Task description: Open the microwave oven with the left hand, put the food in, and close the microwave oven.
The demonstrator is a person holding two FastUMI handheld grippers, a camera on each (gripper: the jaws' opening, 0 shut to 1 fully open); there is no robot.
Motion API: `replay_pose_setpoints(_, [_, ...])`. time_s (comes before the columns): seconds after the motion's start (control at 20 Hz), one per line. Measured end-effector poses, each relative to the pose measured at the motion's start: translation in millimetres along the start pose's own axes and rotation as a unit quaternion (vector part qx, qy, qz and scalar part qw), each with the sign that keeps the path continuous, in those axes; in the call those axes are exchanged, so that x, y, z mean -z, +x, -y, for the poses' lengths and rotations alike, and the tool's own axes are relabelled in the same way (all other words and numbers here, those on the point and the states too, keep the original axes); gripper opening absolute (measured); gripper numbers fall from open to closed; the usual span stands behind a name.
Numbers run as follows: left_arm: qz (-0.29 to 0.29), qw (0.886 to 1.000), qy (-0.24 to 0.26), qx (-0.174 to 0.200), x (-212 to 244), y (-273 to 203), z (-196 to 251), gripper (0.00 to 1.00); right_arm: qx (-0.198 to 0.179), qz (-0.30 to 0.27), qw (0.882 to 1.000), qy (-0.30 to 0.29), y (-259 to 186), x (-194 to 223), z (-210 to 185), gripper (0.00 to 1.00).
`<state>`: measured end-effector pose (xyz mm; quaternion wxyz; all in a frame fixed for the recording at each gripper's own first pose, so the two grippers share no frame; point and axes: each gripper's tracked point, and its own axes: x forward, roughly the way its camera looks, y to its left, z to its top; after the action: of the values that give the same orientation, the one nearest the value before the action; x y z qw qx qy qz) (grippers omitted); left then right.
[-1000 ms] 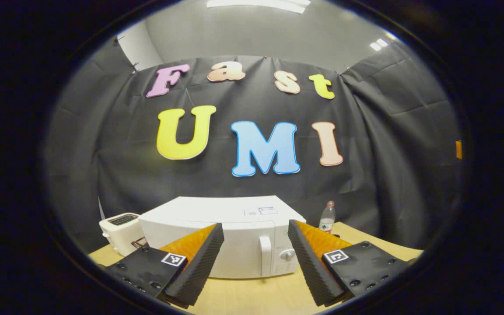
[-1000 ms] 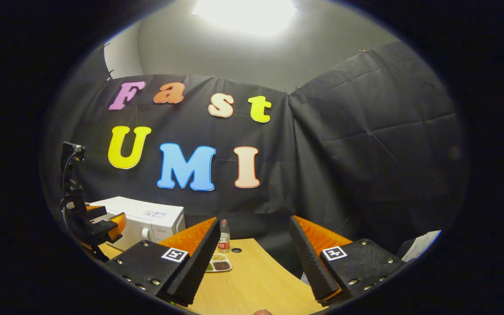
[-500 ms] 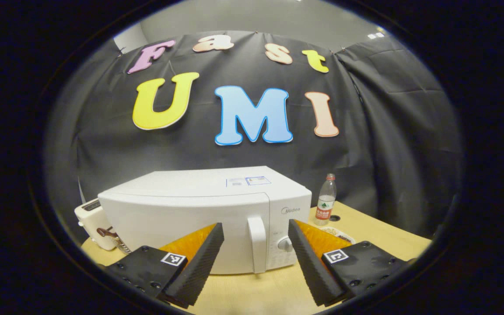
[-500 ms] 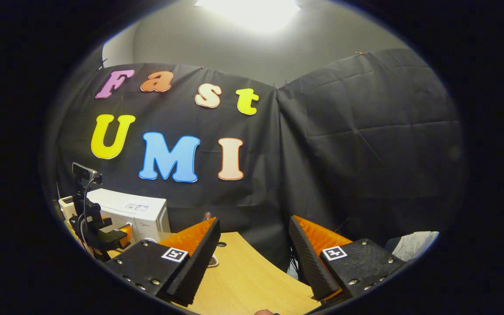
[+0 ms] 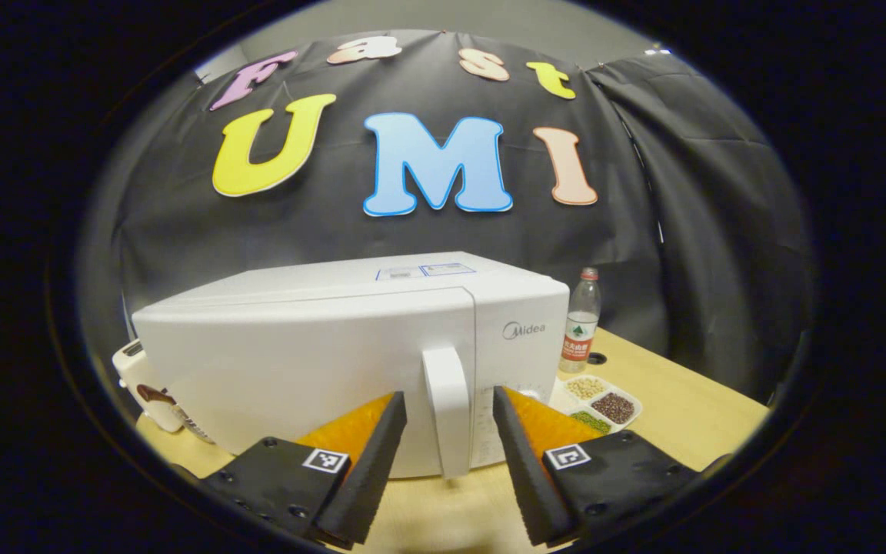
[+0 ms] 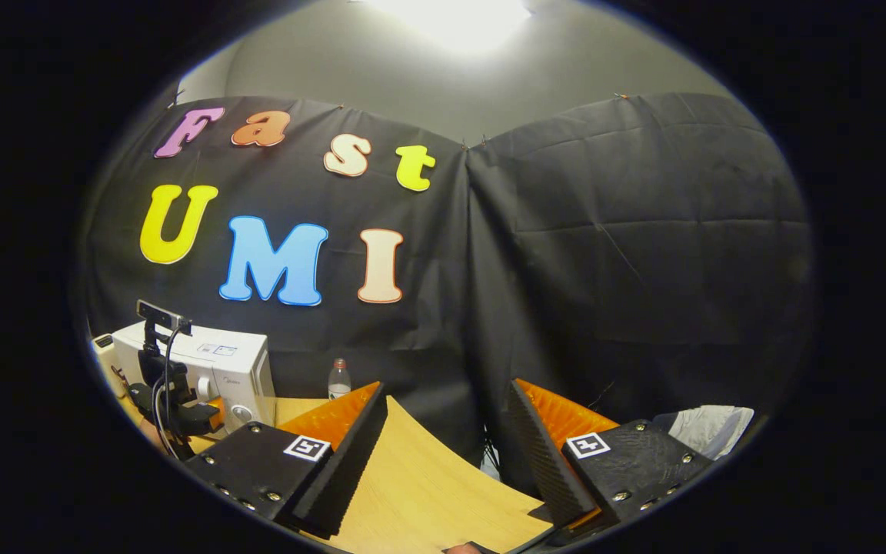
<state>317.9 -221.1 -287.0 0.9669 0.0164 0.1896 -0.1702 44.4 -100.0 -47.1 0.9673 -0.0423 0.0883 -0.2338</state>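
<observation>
Left gripper (image 5: pixel 449 431) agape astride door handle (image 5: pixel 447 408)

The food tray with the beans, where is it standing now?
In the left gripper view, the food tray lies on the wooden table, right of the microwave oven, just in front of the water bottle.

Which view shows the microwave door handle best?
The left gripper view: the handle stands large and front-on between that gripper's open fingers. In the right gripper view the microwave is small and far off, with the left gripper before its front.

Table (image 5: pixel 689 415) with microwave (image 5: pixel 320 362), bottle (image 5: pixel 580 323), tray (image 5: pixel 601 404)
</observation>
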Motion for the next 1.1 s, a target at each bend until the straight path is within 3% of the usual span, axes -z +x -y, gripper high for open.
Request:
replay_pose_setpoints(0.05, [-0.001, 1.0, 0.003, 0.001, 0.7, 1.4, 1.1, 0.7, 0.001, -0.001, 1.0, -0.002, -1.9, 0.2, -0.5, 0.96])
replay_pose_setpoints(0.5, [0.004, 1.0, -0.003, -0.002, -1.5, 1.7, 0.3, 0.21, -0.007, -0.001, 1.0, -0.018, -13.8, 0.6, 4.7, 0.96])
replay_pose_setpoints(0.8, [-0.011, 1.0, -0.011, -0.011, -2.4, -1.3, -0.6, 0.16, -0.024, 0.006, 0.999, -0.021, -16.9, -4.8, 14.2, 0.96])
replay_pose_setpoints(0.85, [-0.026, 0.999, -0.015, -0.019, 2.4, -7.8, 0.6, 0.11, -0.027, 0.007, 0.999, -0.021, -15.6, -6.4, 14.7, 0.96])
replay_pose_setpoints(1.1, [-0.003, 1.0, -0.013, -0.016, 10.9, -58.7, 0.4, 0.1, -0.068, 0.014, 0.998, -0.003, -9.5, -9.1, 6.4, 0.95])
